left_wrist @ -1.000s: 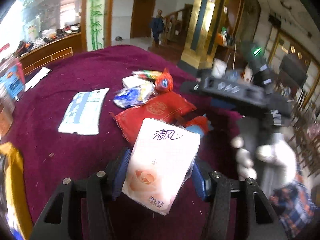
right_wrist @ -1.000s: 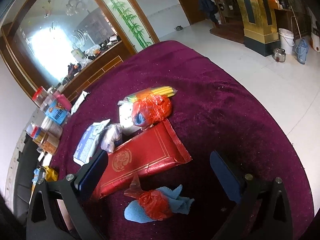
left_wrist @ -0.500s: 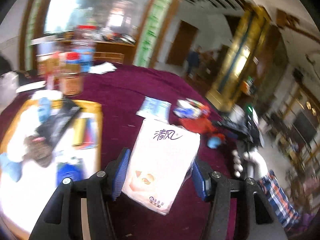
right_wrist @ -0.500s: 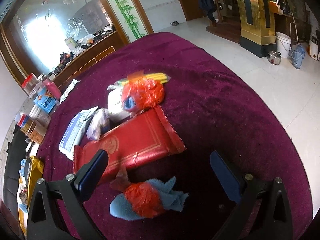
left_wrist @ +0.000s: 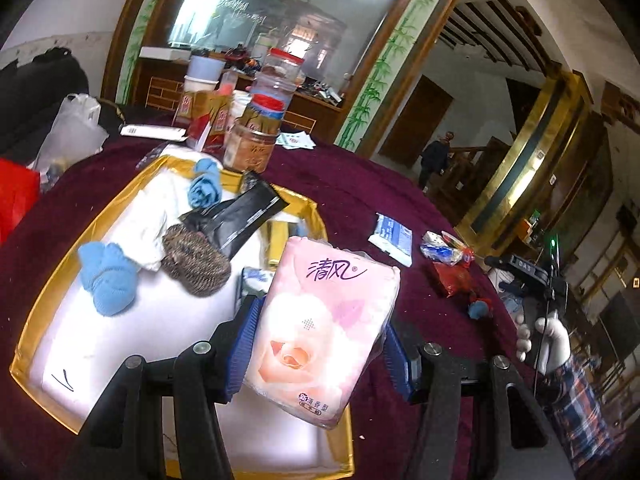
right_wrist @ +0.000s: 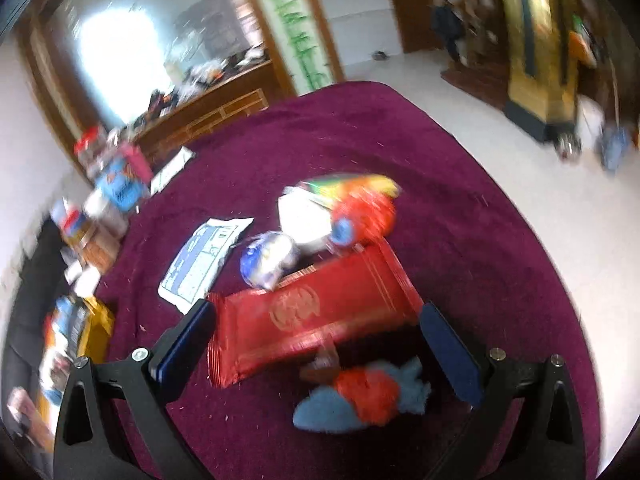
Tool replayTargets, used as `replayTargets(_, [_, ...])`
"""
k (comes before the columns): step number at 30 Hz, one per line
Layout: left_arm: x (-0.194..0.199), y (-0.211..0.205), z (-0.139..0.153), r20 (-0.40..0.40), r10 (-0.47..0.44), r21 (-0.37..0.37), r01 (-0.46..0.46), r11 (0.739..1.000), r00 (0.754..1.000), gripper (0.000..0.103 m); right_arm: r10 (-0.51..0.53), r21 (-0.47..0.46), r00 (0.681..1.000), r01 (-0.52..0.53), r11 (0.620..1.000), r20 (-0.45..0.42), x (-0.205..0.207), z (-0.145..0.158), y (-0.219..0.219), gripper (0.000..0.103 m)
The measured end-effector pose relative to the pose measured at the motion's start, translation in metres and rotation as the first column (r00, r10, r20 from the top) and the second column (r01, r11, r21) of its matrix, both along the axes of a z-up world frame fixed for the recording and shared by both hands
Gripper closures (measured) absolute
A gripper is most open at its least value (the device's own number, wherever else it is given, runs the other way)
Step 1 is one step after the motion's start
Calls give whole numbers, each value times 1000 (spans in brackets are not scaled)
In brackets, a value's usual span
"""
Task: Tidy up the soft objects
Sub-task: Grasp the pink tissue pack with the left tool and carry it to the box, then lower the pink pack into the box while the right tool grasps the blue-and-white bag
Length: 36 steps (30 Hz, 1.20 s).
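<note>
Left gripper (left_wrist: 318, 350) clamped on a pink tissue pack (left_wrist: 324, 328), blue pads pressed against both its sides, pack upright and slightly tilted, held over the near right corner of a gold-rimmed tray (left_wrist: 48, 292) with a white floor. Inside the tray: two blue cloth bundles (left_wrist: 108, 280), a grey-brown scouring ball (left_wrist: 196, 264), a black pouch (left_wrist: 236, 220) and white cloth (left_wrist: 148, 224). Beyond the tray, on the maroon tablecloth (left_wrist: 352, 192), jars and boxes (left_wrist: 256, 128) clustered at the far edge. Further right on the cloth, well apart from the tray, a blue-and-white packet (left_wrist: 392, 238) and a small heap of wrapped items. Right gripper (right_wrist: 316, 344) spread wide and empty, hovering above the cloth, its view blurred. Between and just ahead of its fingers, a red flat packet (right_wrist: 312, 316) with a gold emblem; nearer the camera, a blue cloth with a red bundle on it (right_wrist: 364, 400). Behind the red packet, a blue-white wrapped ball (right_wrist: 268, 258), a white pack (right_wrist: 302, 220) and an orange-red bag (right_wrist: 368, 212).
</note>
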<state>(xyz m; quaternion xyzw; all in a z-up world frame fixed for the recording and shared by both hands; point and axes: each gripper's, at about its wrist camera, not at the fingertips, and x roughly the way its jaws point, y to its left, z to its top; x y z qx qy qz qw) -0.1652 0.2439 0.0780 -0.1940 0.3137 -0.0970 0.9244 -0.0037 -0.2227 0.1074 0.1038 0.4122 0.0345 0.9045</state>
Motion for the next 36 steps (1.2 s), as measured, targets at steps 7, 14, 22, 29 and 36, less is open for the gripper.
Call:
replayTargets(7, [6,12,-11,-38,37,19,-36,999,999,42,185,-334,976,-212,919,-111,58,-13,75,2])
replayTargets(14, [23,39,-34,-155,112,40,-107,993,981,42,186,-484,940,-309,819,-285,96,-51,107,39])
replayTargets(22, [47,50,-51,-245,143,48,-136,990,959,39,158,-431,959,-248,868,-235,95,-34,97,45])
replayTargets(29, [54,56,-57,-309,162,24,-163,986,937,27,238,-304,967,-254,918,-87,45,23,109,45])
replayTargets(36, [30,71,-41,-250,202,-52,-222,974,947,26,487,-185,872,-488,853,-54,-27,43,194,44])
